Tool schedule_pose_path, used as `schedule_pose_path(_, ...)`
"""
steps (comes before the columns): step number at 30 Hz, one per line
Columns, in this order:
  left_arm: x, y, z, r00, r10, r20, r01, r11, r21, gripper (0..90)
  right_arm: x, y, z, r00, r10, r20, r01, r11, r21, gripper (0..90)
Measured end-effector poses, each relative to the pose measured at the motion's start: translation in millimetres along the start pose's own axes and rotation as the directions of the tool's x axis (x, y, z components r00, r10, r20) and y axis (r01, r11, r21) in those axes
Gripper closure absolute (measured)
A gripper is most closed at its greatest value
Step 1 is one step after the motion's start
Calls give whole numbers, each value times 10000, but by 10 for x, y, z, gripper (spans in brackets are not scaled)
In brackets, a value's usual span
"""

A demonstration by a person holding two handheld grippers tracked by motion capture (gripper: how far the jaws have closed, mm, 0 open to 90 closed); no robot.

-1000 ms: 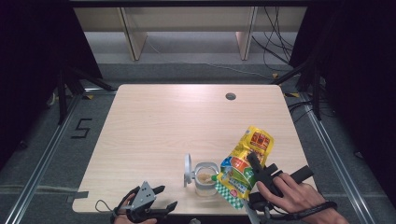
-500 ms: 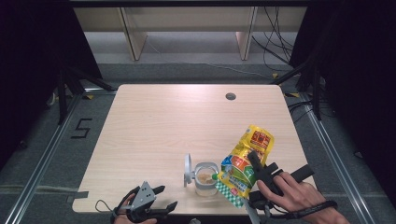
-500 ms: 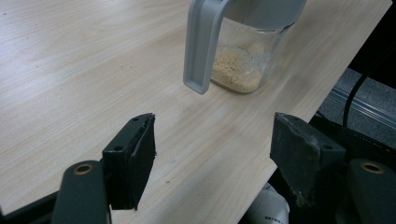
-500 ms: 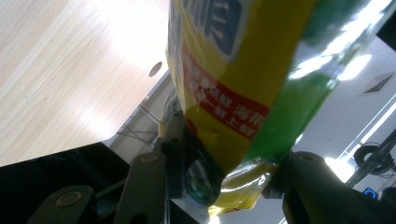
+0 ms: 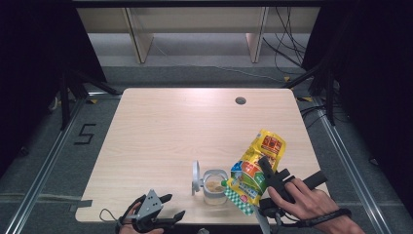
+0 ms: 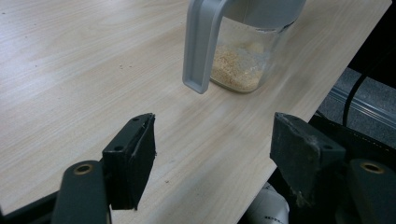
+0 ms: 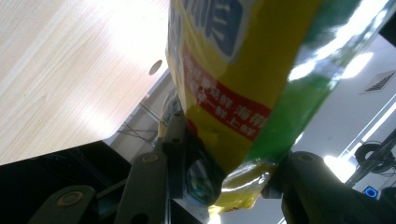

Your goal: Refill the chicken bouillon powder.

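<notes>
The right claw [image 5: 263, 183] is clamped on a glossy foil pouch [image 5: 255, 165], held tilted over the near right part of the worktop [image 5: 160, 131]. The pouch is mostly yellow with green, red and blue panels and a green-and-white chequered strip at its lower end. That lower end points down at the open mouth of a small clear jar [image 5: 214, 187], which stands near the worktop's front edge. In the right gripper view the pouch [image 7: 243, 84] shows a red band with white Chinese characters and large white lettering on a blue patch above it; the characters are too blurred to read with certainty.

The jar [image 6: 243, 60] is clear with a grey rim, and a layer of pale tan crumbly granules covers its bottom. Its grey lid [image 5: 196, 176] stands on edge, just beside it on the left.

The left claw [image 5: 168, 207] hovers at the front left edge of the worktop, well apart from the jar, its jaws wide apart with nothing between them.

A painted "5" [image 5: 85, 134] marks the floor left of the worktop.
</notes>
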State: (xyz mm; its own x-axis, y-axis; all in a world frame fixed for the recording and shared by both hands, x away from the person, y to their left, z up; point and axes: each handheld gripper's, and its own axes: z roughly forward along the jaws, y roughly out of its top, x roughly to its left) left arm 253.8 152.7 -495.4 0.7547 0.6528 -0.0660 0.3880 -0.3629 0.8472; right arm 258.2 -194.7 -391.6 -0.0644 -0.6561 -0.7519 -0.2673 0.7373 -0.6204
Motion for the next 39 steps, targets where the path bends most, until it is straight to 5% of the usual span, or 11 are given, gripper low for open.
schedule_pose_path(30, 8, 3, -6, 9999, 86, -59, -87, 10000, -29, 307, -18, -7, 18, 9999, -11, 132, 11, 10000, 16, 650)
schedule_pose_path(32, -10, -6, 0, 9995, -319, -33, 319, 9995, -82, 307, -23, -12, 21, 9999, -16, 154, 16, 10000, 14, 651)
schedule_pose_path(34, 25, 3, -7, 9998, 164, -90, -165, 9998, -67, 307, -24, -14, 25, 9999, -27, 163, 26, 10000, 65, 651)
schedule_pose_path(39, -2, 4, -6, 10000, -3, -37, 3, 10000, -71, 307, -28, -11, 31, 9997, -104, 222, 102, 9999, 69, 652)
